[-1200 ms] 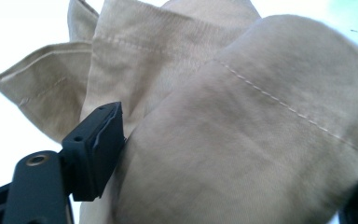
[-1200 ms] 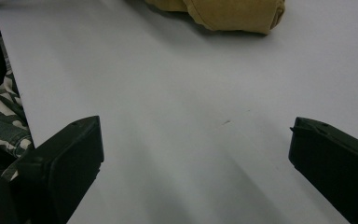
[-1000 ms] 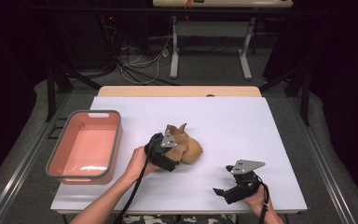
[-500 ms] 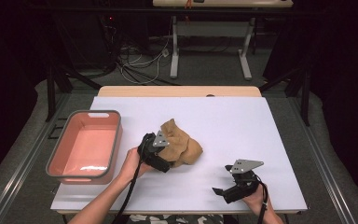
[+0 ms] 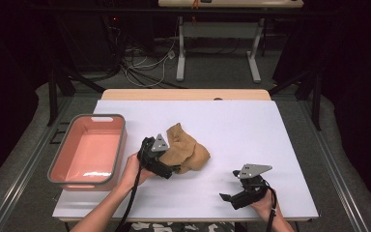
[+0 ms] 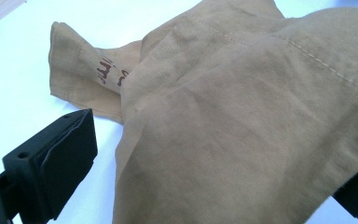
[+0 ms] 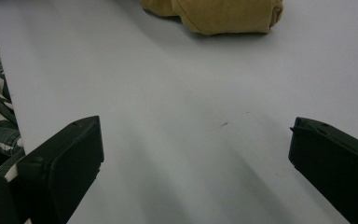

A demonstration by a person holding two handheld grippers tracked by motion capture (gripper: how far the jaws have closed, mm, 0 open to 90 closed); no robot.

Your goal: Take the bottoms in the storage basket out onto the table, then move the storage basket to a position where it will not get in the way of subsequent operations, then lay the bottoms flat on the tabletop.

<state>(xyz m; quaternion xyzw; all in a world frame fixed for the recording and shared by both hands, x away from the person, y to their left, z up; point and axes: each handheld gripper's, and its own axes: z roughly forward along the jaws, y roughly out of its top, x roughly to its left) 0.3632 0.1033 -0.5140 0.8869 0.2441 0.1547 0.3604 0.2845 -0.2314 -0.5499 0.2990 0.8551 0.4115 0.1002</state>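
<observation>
- Near the middle of the white table (image 5: 251, 130) lies a crumpled tan cloth (image 5: 186, 152), a little right of the pink tub (image 5: 88, 151), which sits apart at the table's left edge.
- Left gripper (image 5: 166, 169) sits at the cloth's near-left edge; its jaws have just been opening and now stand spread wide. In the left gripper view the cloth (image 6: 242, 126) drapes between them, the one pad in plain sight clear of it. No pinch.
- Right gripper (image 5: 232, 199) rests low at the near right, well apart from the cloth, jaws spread over bare table (image 7: 182, 116).
- Step in hand, as I judge it: letting go of the cloth, or resetting for a new hold. Done well means drawing back level so no fold snags a pad, then choosing one clean edge or corner, not the bunched middle.
- Against a second ago: the cloth then stood bunched and peaked at the left gripper; it now lies flatter and spread toward the right. The left hand has shifted slightly toward the near side. Right hand and tub unchanged.
</observation>
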